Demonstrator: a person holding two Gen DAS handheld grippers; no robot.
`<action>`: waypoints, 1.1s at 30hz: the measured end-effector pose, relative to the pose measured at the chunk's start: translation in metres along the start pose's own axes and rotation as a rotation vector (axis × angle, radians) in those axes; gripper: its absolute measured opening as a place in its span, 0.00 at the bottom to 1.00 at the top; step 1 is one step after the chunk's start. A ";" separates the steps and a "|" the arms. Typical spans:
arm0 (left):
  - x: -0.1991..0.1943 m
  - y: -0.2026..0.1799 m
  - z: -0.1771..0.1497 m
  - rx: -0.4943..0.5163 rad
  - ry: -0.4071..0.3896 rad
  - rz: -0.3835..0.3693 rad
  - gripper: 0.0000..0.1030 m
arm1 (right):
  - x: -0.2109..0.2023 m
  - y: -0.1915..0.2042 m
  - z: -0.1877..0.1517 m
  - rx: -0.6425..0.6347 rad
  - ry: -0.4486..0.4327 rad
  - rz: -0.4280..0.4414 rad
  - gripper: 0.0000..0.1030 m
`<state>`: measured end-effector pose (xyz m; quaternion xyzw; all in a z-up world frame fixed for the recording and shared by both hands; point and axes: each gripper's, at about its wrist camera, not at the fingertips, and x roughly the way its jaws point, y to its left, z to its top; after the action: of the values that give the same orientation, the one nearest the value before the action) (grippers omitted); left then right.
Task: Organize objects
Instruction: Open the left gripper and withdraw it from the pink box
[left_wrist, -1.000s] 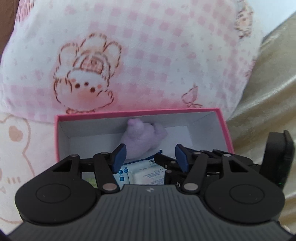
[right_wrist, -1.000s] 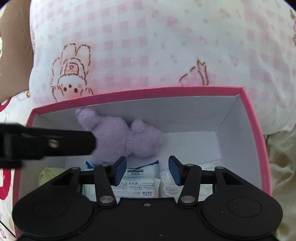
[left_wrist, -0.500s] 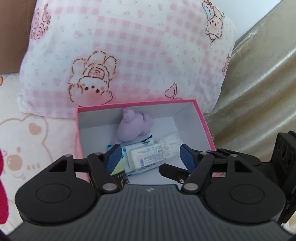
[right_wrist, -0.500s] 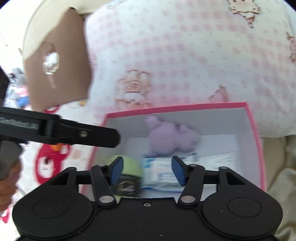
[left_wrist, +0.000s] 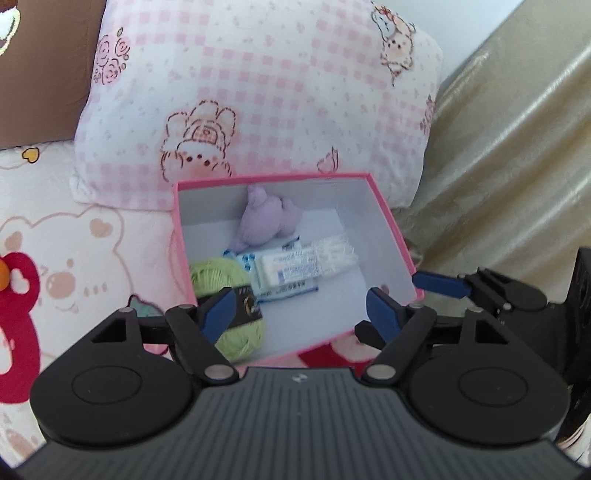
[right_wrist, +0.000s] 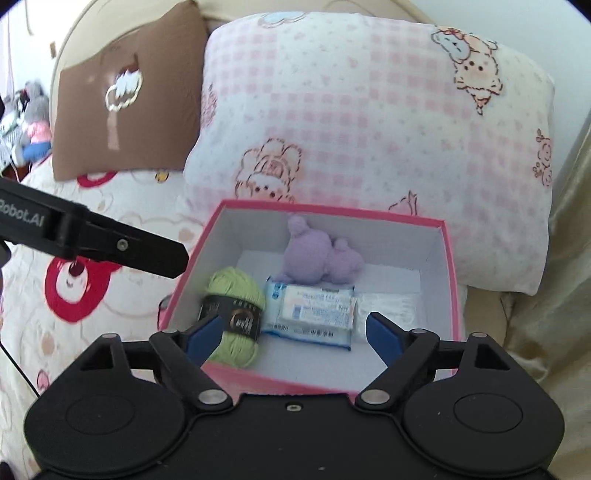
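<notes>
Yarn (right_wrist: 232, 295), pale green with a black band, is seen at the left of the pink box (right_wrist: 453, 295), which is set on a bed (right_wrist: 74, 332) against a pink checked pillow (right_wrist: 369, 129). A purple plush toy (right_wrist: 321, 258) is lodged at the back wall of the box; wrapped wipes packets (right_wrist: 314, 314) are stacked in the middle, with a clear packet (right_wrist: 388, 306) touching them on the right. The left gripper (left_wrist: 301, 314) and the right gripper (right_wrist: 293, 330) are held above the box front, their jaws spread and opening, nothing pinched between them.
</notes>
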<state>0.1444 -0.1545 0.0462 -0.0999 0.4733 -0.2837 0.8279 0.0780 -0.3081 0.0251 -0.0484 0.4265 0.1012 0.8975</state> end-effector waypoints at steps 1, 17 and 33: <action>-0.003 -0.002 -0.005 0.011 0.007 0.013 0.76 | -0.003 0.003 -0.002 -0.007 0.001 -0.007 0.88; -0.063 -0.015 -0.052 0.072 -0.021 0.052 1.00 | -0.047 0.035 -0.014 -0.015 0.015 0.014 0.92; -0.091 0.021 -0.087 0.064 0.047 0.095 1.00 | -0.068 0.063 -0.028 -0.095 0.066 0.027 0.92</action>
<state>0.0436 -0.0766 0.0569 -0.0440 0.4875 -0.2617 0.8318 0.0009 -0.2607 0.0598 -0.0882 0.4510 0.1317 0.8783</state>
